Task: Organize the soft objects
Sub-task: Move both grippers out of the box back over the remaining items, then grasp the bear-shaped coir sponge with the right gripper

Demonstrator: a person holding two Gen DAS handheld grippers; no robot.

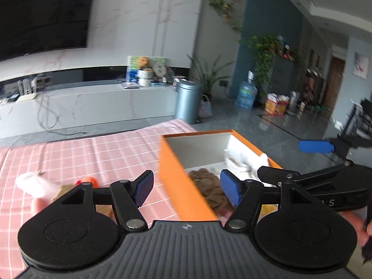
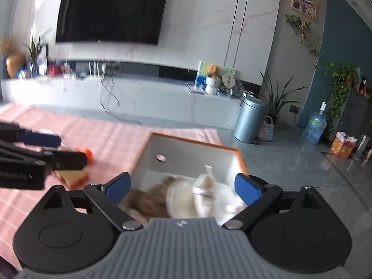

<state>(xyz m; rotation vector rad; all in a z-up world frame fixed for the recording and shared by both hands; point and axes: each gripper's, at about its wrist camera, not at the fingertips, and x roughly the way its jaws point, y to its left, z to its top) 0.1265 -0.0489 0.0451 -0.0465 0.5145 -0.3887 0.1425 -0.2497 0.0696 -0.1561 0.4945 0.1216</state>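
Where brown (image 1: 207,183) and cream plush (image 2: 197,197) lie (blurred): orange box (image 1: 176,176).

Pink checked tbl (image 1: 69,153) w/ orange box (image 1: 179,176), pink plush (image 1: 34,183), orange toy (image 1: 89,181).

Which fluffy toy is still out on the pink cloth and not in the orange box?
The pink-and-tan plush beside the left gripper. The brown toy and white toy already lie inside the orange box.

Both wrist views near, sharing orange box (image 1: 181,181)
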